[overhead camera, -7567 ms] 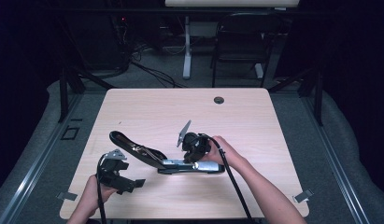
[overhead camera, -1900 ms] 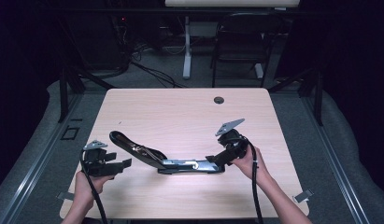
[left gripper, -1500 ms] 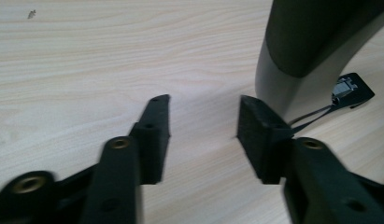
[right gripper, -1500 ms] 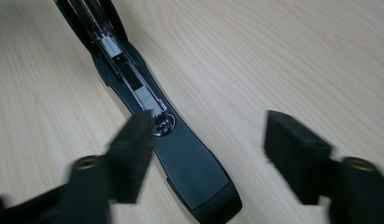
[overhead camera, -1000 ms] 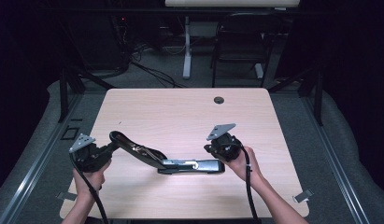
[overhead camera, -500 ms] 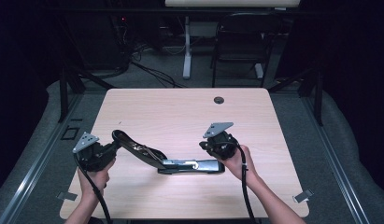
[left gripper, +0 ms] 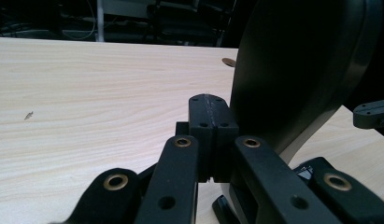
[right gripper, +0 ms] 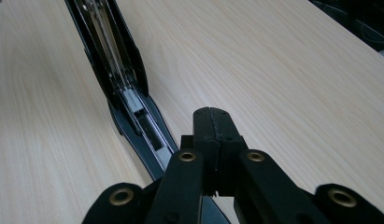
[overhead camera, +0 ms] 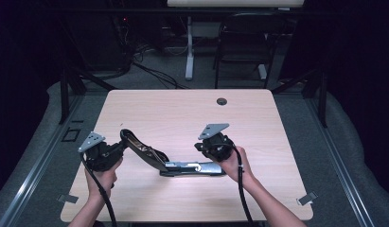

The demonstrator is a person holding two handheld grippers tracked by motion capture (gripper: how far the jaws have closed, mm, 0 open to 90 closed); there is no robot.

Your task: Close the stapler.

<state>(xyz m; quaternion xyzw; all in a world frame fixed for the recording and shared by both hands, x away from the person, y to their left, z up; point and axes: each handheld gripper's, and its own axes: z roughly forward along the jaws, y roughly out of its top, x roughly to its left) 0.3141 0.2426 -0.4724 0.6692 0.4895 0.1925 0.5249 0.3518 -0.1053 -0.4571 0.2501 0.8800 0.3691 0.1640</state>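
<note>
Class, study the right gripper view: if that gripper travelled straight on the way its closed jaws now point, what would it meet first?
Probably the bare table. The right gripper is shut on nothing; the opened stapler runs just left of its line, though depth is hard to judge.

A pale wood table [overhead camera: 149, 106] sat under bright light, with a grommet [overhead camera: 222, 101] near its far edge. Beyond it stood a white leg [overhead camera: 189, 52], a dark chair [overhead camera: 242, 47], cables [overhead camera: 149, 71] and grey floor [overhead camera: 324, 142].

Left gripper [overhead camera: 117, 150] now at stapler [overhead camera: 175, 163]
</note>
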